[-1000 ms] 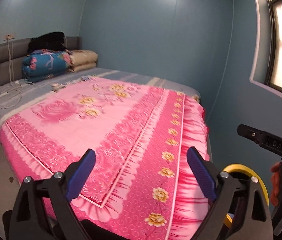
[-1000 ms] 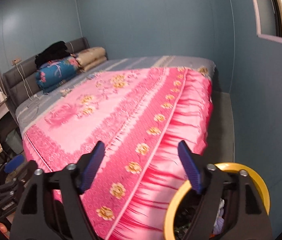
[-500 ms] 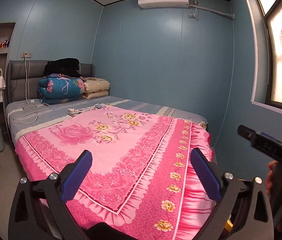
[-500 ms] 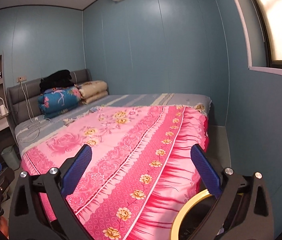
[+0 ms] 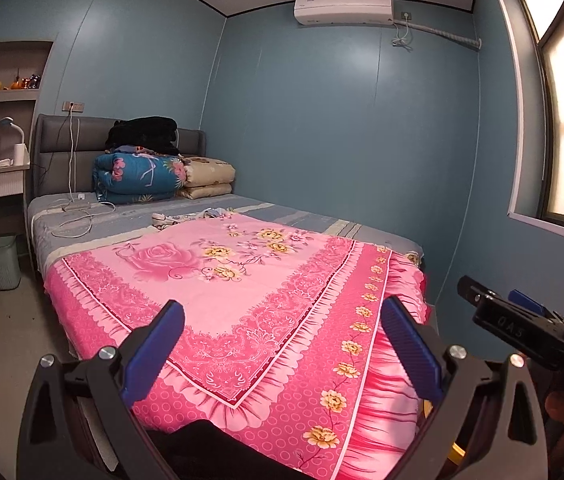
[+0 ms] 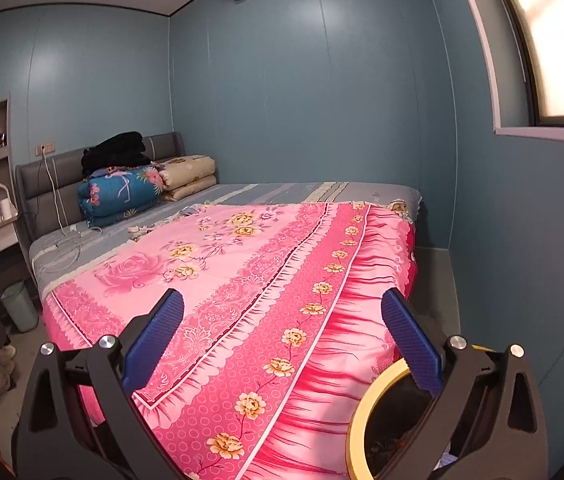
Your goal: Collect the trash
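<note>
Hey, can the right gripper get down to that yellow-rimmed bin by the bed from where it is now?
Probably yes. The right gripper is open and empty, and the yellow-rimmed bin sits just below its right finger, beside the pink blanket. Nothing appears to lie between them.

Right gripper [image 6: 282,336] held above the foot of the bed, blue pads [image 6: 410,342] spread wide with nothing between them. Pink floral blanket [image 6: 242,280] lies directly ahead and beneath. Yellow-rimmed bin [image 6: 366,404] sits just below the right-hand finger. Folded quilts [image 6: 122,194] far ahead to the left, against the headboard.
</note>
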`<state>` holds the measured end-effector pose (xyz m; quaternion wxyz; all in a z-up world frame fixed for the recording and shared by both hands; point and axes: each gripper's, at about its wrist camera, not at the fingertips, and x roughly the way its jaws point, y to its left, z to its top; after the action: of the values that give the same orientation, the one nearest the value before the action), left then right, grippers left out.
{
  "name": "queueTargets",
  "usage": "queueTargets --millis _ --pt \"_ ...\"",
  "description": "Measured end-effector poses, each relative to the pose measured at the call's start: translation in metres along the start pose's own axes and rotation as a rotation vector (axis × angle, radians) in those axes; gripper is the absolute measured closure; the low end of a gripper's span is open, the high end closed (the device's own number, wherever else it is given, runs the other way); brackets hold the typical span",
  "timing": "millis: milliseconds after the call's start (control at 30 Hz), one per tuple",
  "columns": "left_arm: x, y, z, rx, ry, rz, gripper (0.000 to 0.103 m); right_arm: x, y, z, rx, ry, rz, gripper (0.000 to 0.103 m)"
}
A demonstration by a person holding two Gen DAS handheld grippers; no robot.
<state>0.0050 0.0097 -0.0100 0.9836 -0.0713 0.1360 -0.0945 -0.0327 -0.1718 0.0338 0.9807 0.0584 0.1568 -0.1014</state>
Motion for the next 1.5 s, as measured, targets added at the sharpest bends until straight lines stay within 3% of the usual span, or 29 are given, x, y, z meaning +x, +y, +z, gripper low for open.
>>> queueTargets --millis 1500 --pt "0.005 -0.004 -0.006 -0.006 0.033 -0.023 0.008 0.008 -0.013 -0.007 0.028 0.033 -0.029 0.008"
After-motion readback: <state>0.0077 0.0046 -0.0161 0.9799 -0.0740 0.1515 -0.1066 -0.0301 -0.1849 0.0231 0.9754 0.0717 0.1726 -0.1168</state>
